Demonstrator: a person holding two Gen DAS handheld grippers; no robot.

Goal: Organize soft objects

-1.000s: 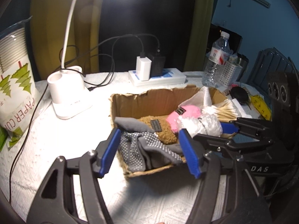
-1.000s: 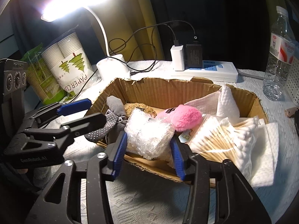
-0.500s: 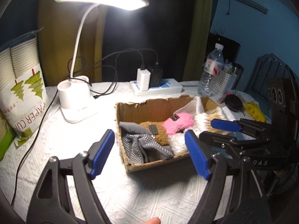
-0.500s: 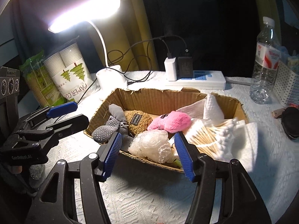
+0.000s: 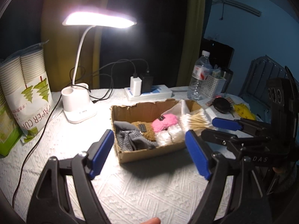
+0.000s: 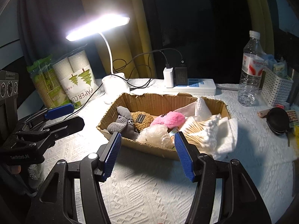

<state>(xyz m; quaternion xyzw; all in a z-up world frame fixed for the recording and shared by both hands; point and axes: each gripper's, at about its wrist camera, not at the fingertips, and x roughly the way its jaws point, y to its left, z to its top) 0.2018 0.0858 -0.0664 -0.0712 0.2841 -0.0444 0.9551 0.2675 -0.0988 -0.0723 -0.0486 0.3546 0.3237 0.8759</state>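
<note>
A torn cardboard box (image 5: 149, 154) (image 6: 158, 100) on the white cloth holds grey dotted gloves (image 5: 130, 140) (image 6: 119, 124), a brown plush (image 5: 143, 130) (image 6: 140, 120), a pink plush (image 5: 165, 122) (image 6: 169, 118), clear bubble wrap (image 5: 169, 135) (image 6: 153, 135), cotton swabs (image 5: 195, 119) (image 6: 200, 128) and white cloths (image 6: 200, 107). My left gripper (image 5: 149, 155) is open and empty, held back from the box's near side. My right gripper (image 6: 147, 155) is open and empty, also in front of the box. Each gripper shows in the other's view (image 5: 228, 128) (image 6: 61, 115).
A lit white desk lamp (image 5: 78, 104) (image 6: 115, 87), a power strip with chargers (image 5: 147, 91) (image 6: 188, 88) and cables stand behind the box. A paper cup pack (image 5: 26, 93) (image 6: 76, 80) is at left. A water bottle (image 5: 199, 78) (image 6: 250, 71), white basket (image 6: 276, 88) and small items are at right.
Both grippers have pulled back and up from the box and opened wider. The bubble wrap that sat between the right gripper's fingers now lies in the box.
</note>
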